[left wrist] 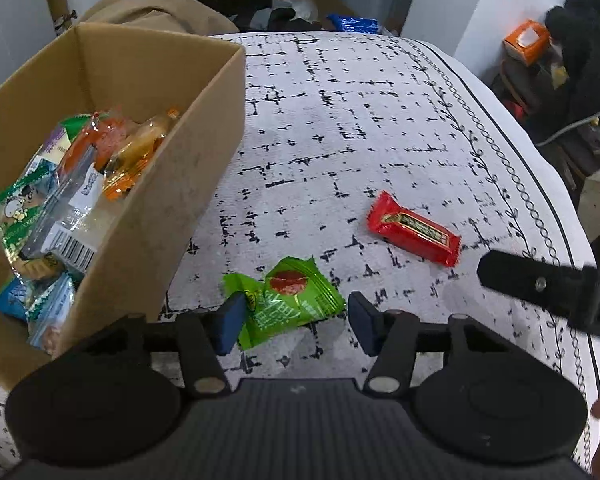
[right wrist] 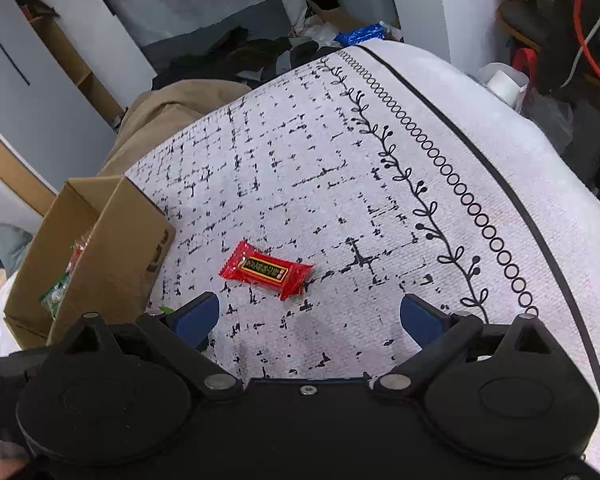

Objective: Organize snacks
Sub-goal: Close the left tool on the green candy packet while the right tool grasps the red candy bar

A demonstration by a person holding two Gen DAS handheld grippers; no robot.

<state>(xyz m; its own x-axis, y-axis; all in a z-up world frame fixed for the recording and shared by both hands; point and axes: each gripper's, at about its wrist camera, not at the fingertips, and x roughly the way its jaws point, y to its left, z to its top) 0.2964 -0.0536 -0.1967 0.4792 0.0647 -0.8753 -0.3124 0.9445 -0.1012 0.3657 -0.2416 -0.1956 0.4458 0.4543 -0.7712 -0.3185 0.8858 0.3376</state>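
A green snack packet [left wrist: 290,300] lies on the patterned white cloth [left wrist: 340,140], between the blue pads of my left gripper [left wrist: 296,326], which stands open around its near end. A red snack bar [left wrist: 414,229] lies further right on the cloth; it also shows in the right wrist view as the red snack bar [right wrist: 266,270], just ahead of my open right gripper [right wrist: 310,320]. A cardboard box [left wrist: 188,184] at the left holds several wrapped snacks [left wrist: 80,184]. The right gripper's black finger [left wrist: 540,284] juts in from the right edge.
The cardboard box [right wrist: 112,248] stands at the cloth's left edge. Beyond the cloth [right wrist: 380,200] lie a tan garment [left wrist: 156,10], dark clothes, a blue packet [left wrist: 354,24] and an orange box [left wrist: 526,38]. Cables and clutter sit at the far right.
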